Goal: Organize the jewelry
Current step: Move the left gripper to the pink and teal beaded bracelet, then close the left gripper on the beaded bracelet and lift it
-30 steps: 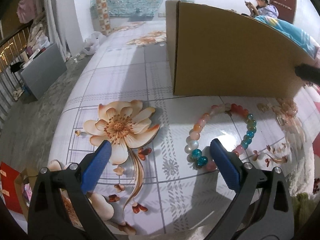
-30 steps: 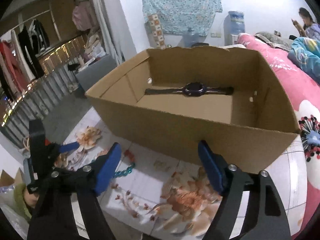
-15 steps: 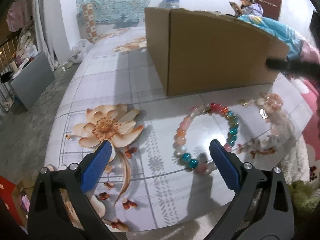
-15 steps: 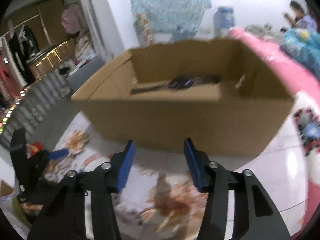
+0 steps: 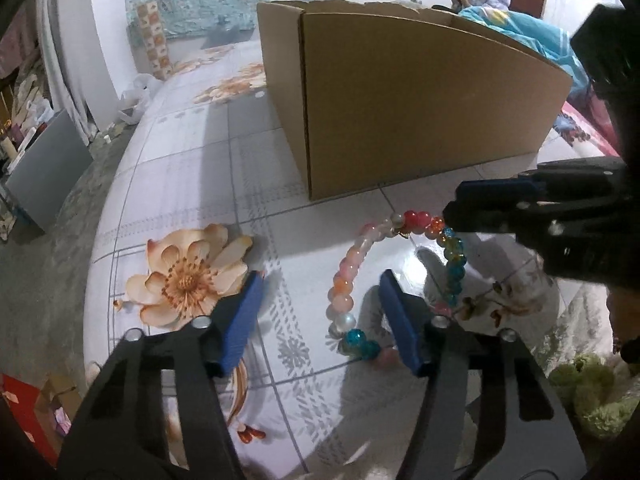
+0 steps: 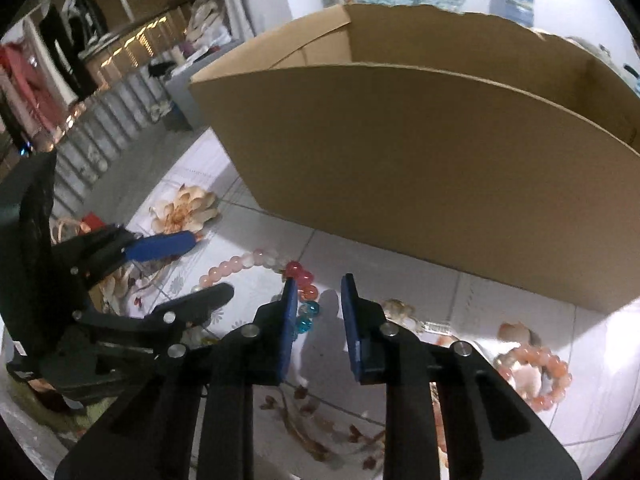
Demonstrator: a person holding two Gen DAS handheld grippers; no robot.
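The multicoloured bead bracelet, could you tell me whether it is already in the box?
Out: the bracelet lies on the tablecloth before the cardboard box.

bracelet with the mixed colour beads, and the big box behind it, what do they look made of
Bracelet: glossy round beads, probably glass or polished stone; some look translucent and catch highlights, so I can't tell which. Box: plain brown cardboard, matte, with a folded corner seam and a ragged top edge.
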